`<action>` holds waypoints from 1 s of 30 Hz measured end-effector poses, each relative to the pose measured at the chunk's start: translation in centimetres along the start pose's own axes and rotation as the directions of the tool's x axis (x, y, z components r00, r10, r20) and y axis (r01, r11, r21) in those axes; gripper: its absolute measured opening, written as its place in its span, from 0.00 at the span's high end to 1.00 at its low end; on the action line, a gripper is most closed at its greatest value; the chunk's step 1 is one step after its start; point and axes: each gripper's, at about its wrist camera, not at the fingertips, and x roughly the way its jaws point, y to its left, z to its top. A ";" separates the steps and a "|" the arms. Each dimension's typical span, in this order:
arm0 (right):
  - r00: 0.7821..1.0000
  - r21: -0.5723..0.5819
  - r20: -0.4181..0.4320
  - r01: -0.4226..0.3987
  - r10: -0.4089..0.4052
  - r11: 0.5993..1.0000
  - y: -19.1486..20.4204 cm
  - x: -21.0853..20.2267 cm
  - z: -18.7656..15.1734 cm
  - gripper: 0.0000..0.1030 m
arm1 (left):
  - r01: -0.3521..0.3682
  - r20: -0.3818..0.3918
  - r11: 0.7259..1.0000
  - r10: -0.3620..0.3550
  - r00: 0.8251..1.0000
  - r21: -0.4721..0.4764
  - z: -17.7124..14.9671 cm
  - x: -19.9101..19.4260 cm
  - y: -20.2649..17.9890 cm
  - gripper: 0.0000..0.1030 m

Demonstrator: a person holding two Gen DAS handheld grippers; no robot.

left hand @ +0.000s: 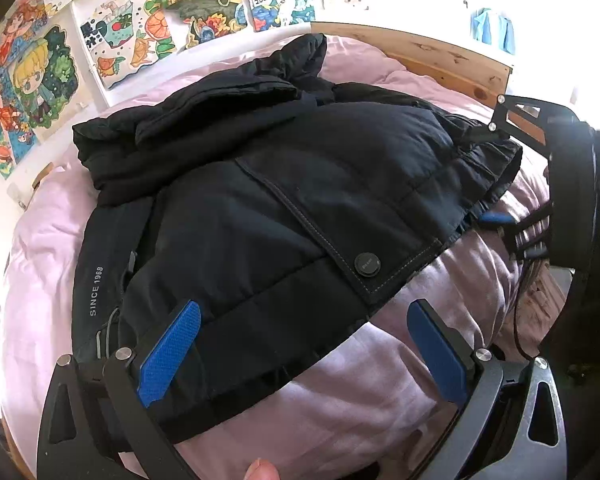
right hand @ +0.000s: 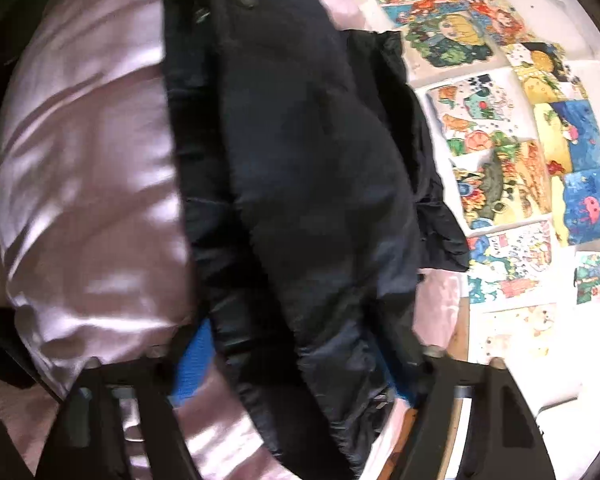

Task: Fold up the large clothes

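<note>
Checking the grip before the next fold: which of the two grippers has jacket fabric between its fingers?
The right gripper: thick black jacket hem fills the gap between its blue pads. The left gripper stands wide open, one finger over the jacket, one over the pink bedding.

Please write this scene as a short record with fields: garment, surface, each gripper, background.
garment: black padded jacket, partly folded, pocket snap facing up
surface: pink bedding on a wooden bed frame
left gripper: open, one blue pad on the jacket hem, the other over the bedding
right gripper: jacket edge between its blue pads, closed on the fabric
background: colourful drawings on the white wall
person: only a fingertip visible at the bottom edge
</note>
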 end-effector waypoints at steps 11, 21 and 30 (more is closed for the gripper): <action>0.983 0.314 0.155 -0.141 0.096 0.939 -6.4 -3.1 -0.1 0.87 | -0.030 0.028 0.997 0.028 0.999 0.073 -0.3 -0.2 -1.1 0.01; 0.937 0.556 0.305 -0.322 0.172 0.767 -12.6 -4.7 0.1 0.89 | -0.224 0.008 0.954 0.227 0.974 0.200 -2.4 1.7 -0.4 0.01; 0.930 0.583 0.325 -0.338 0.170 0.738 -13.4 -4.8 0.2 0.89 | -0.378 -0.096 0.913 0.394 0.914 0.154 -1.9 2.2 5.2 0.02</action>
